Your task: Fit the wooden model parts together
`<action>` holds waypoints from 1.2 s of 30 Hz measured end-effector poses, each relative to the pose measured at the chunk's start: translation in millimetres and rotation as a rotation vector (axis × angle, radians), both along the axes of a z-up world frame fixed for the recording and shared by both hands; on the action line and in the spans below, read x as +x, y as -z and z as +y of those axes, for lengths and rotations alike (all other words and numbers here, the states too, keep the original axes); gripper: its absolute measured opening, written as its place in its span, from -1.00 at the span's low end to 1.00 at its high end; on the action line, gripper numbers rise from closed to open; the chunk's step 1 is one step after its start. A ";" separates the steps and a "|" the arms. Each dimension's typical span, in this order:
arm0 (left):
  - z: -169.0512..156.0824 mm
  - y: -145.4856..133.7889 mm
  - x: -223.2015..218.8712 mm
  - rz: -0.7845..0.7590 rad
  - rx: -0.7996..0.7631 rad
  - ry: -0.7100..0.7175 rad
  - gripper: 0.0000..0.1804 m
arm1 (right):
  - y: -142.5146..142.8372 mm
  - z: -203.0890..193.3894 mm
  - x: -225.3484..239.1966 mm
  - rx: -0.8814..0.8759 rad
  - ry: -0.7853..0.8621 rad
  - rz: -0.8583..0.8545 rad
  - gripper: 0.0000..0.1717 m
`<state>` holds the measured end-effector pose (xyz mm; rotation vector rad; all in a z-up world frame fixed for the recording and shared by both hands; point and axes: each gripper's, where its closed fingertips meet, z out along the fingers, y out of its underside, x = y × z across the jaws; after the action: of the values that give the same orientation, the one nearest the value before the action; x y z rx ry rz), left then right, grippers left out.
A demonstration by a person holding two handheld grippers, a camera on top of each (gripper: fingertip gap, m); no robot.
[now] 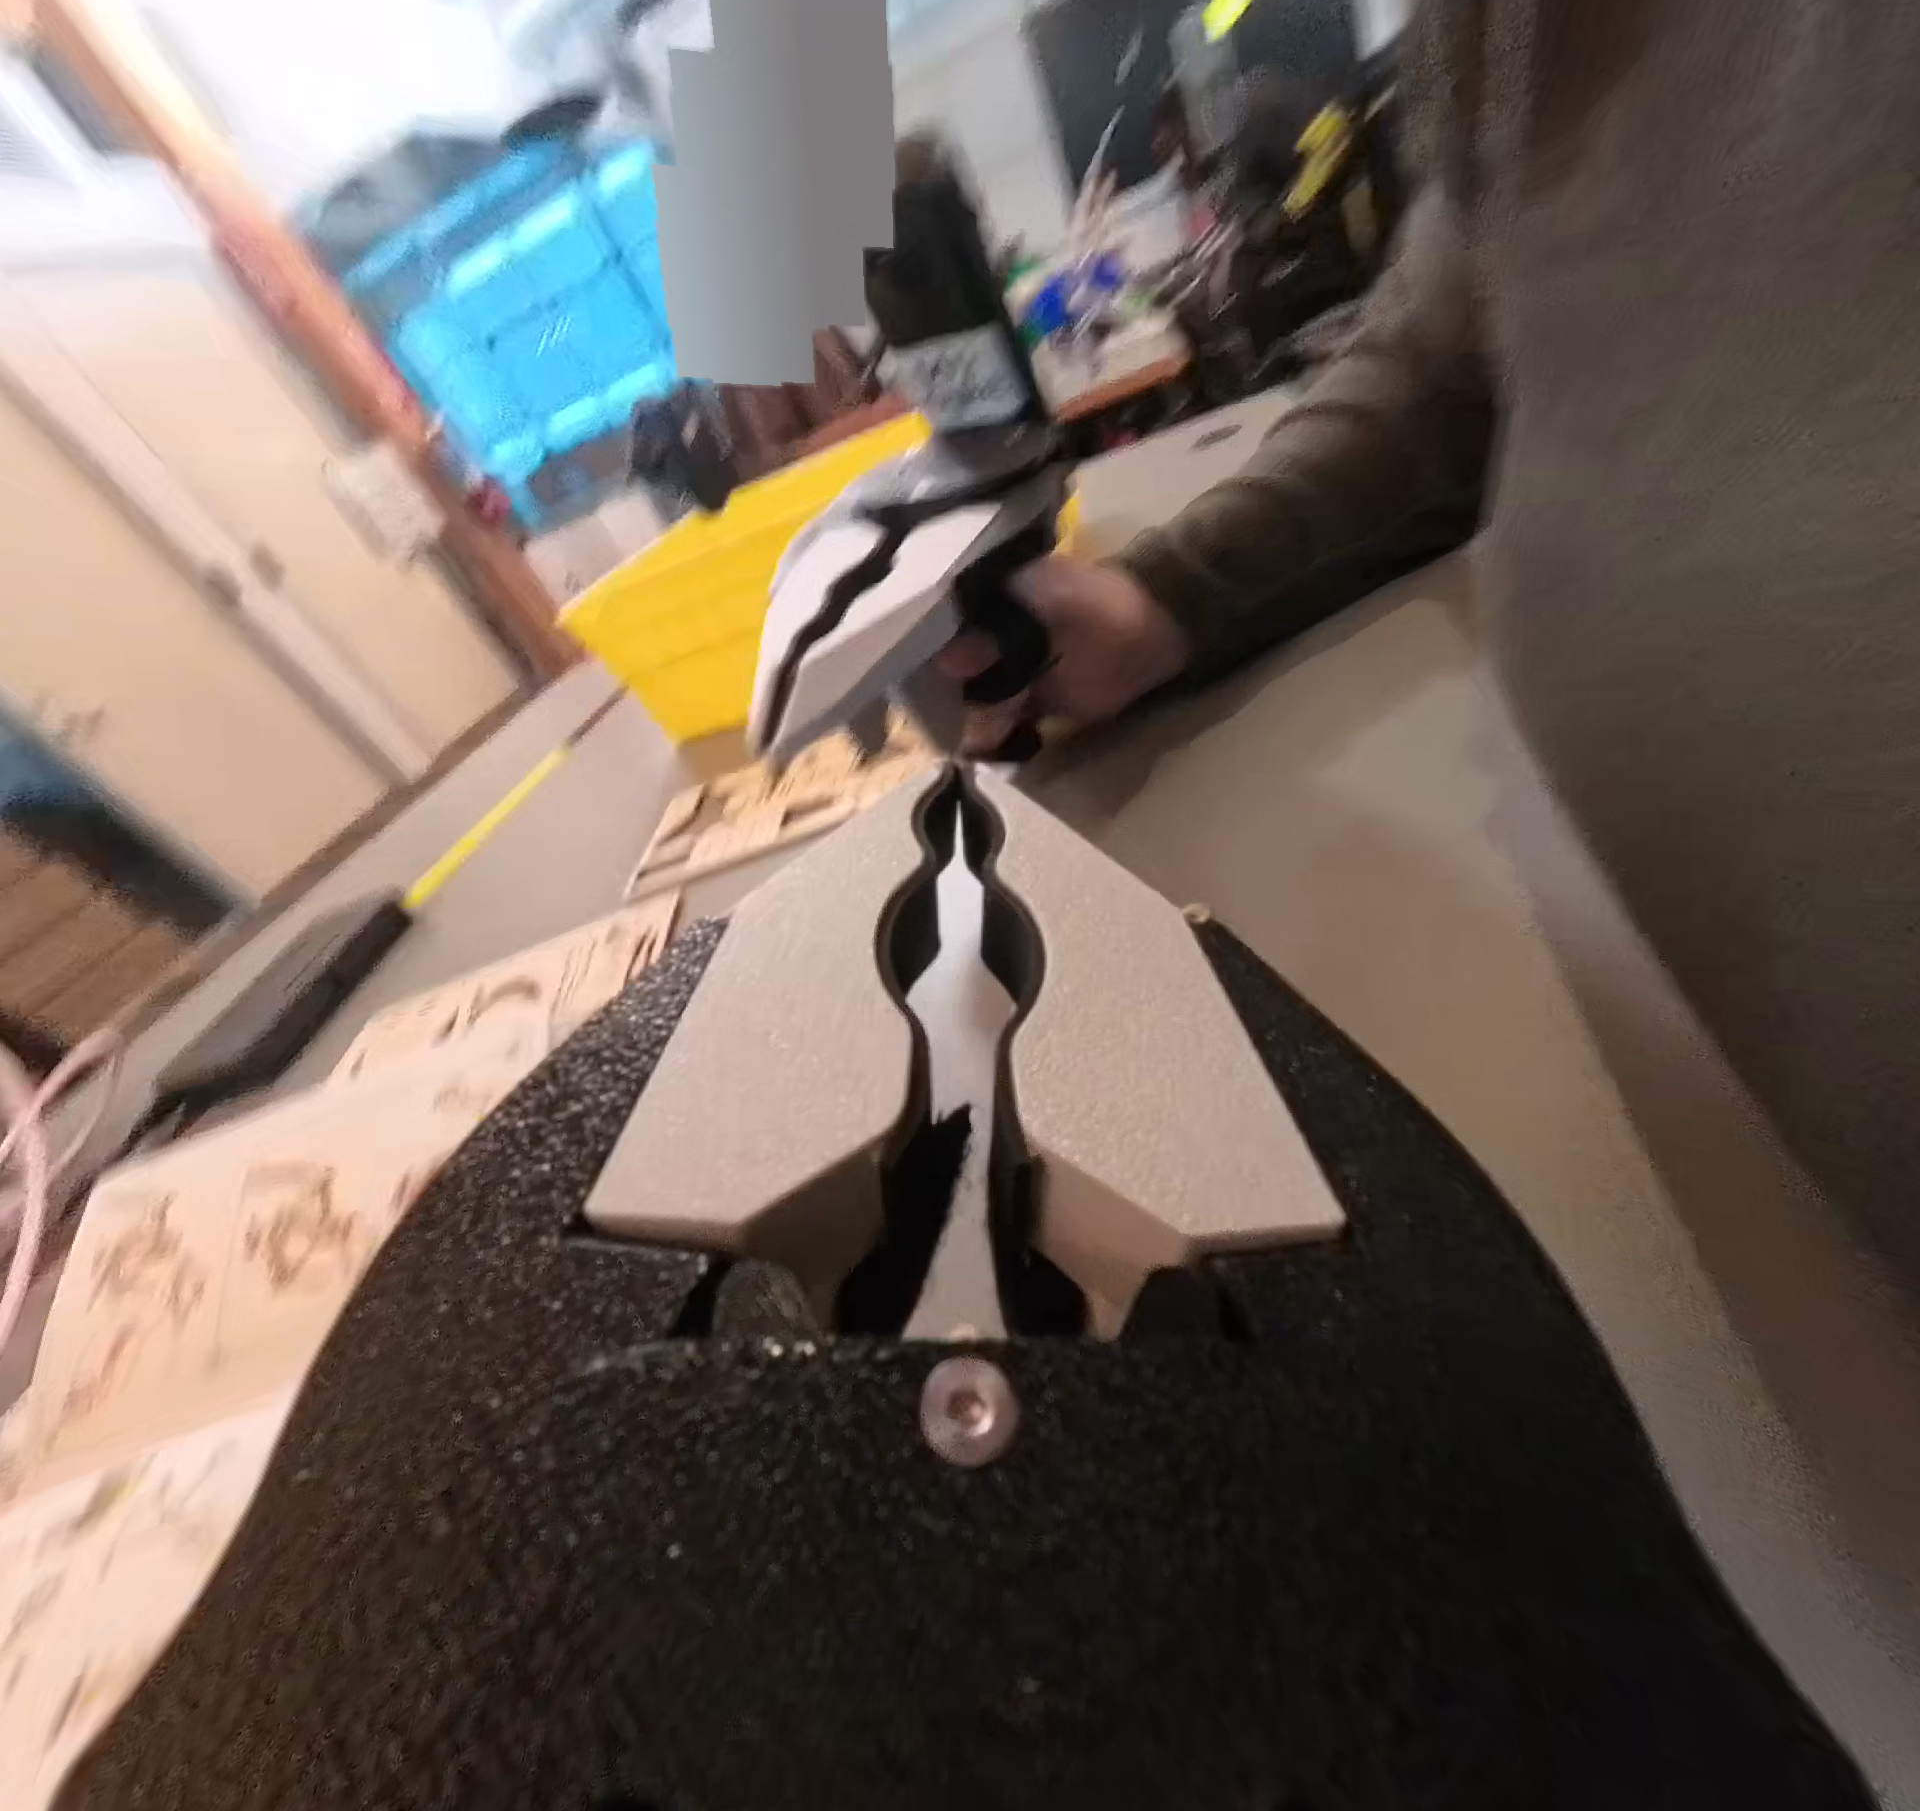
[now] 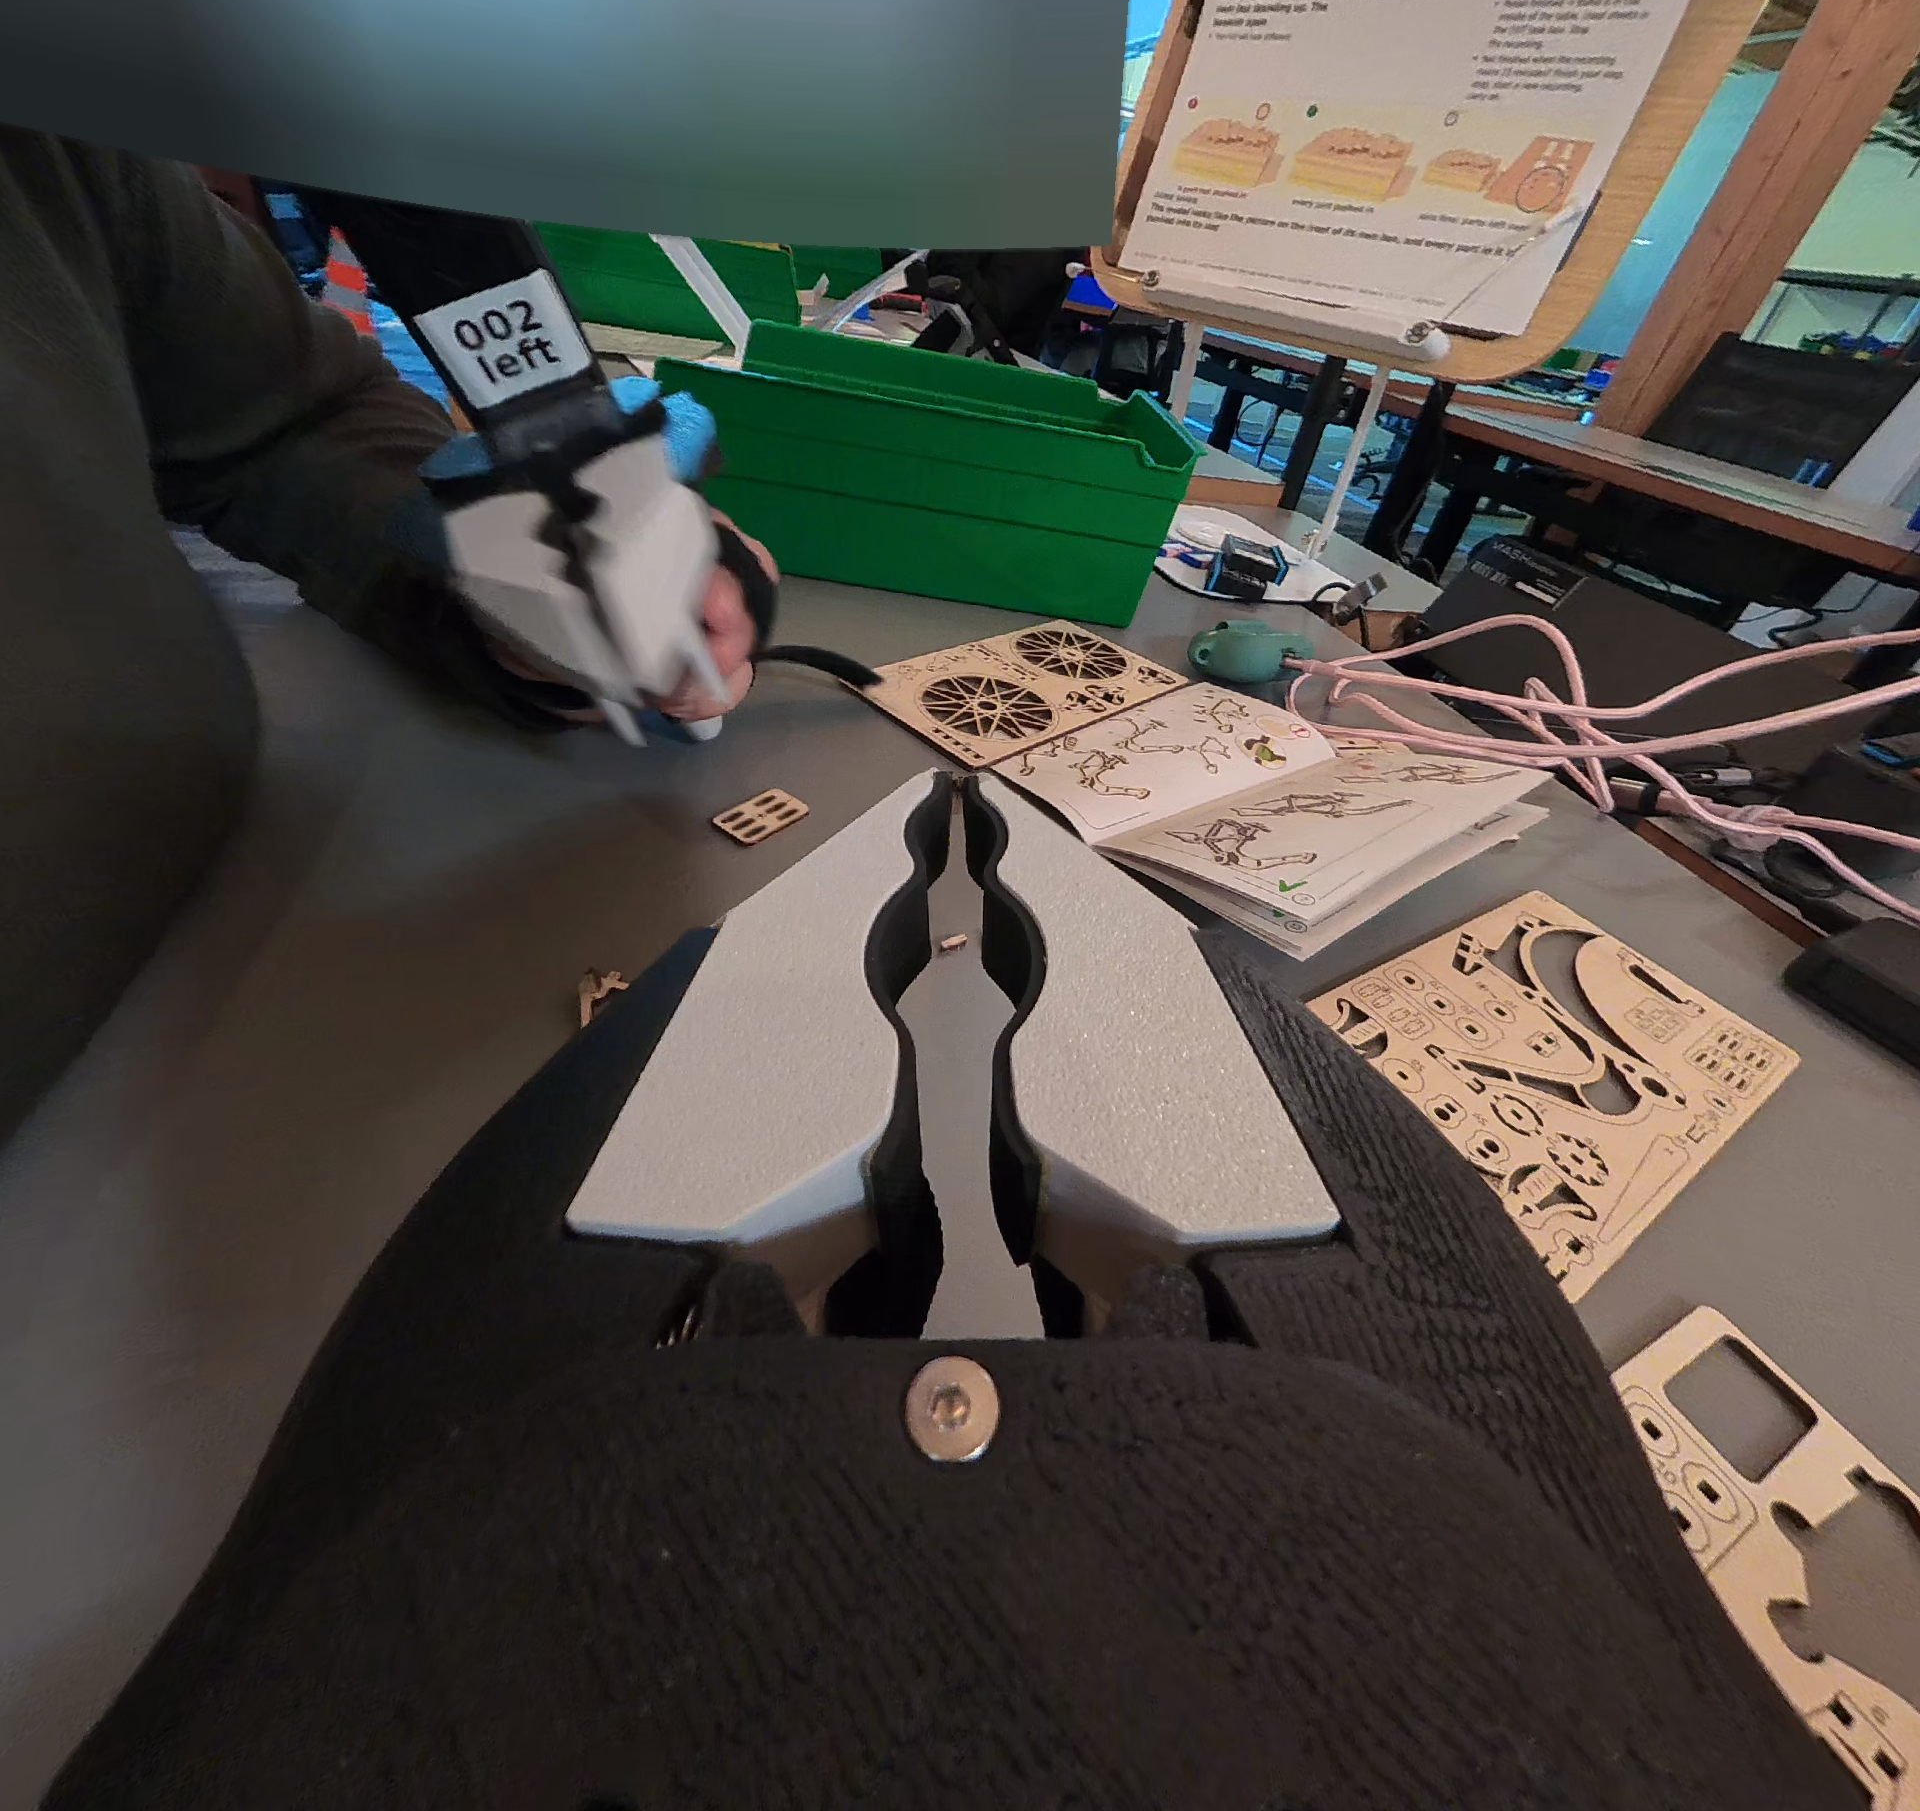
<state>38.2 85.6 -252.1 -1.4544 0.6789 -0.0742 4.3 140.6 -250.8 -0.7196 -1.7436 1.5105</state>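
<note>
Right hand-held gripper (image 2: 958, 780) fingertips together, bare; left hand-held gripper (image 1: 957, 772) likewise.

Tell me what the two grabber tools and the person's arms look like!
Each gripper has two light grey wavy-edged fingers with black inner pads on a rough black body with a silver screw. The far one carries a white label. Sleeves are dark olive.
</note>
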 end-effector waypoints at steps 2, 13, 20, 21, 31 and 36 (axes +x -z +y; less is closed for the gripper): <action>6.8 19.0 -12.2 -0.003 -0.150 -0.060 -1.00 | -2.1 1.1 2.3 0.000 -0.016 -0.011 -1.00; -6.4 43.7 18.8 -0.032 -0.458 0.152 -0.94 | 36.1 -7.3 34.4 0.080 -0.280 -0.345 -1.00; -6.2 73.9 25.2 0.038 -0.629 0.130 -0.89 | 69.4 -14.3 40.4 0.115 -0.318 -0.570 -1.00; -5.7 75.8 24.5 0.037 -0.640 0.125 -0.89 | 70.6 -13.9 40.2 0.112 -0.317 -0.584 -1.00; -0.4 80.0 23.5 0.054 -0.651 0.090 -0.88 | 78.3 -11.3 39.4 0.097 -0.300 -0.663 -1.00; -0.8 82.3 25.4 0.041 -0.672 0.093 -0.86 | 80.3 -12.0 40.3 0.121 -0.298 -0.660 -1.00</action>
<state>63.6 84.8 -334.4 -2.0684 0.7968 -0.3740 44.6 128.6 -331.1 -1.0052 -2.5030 1.4278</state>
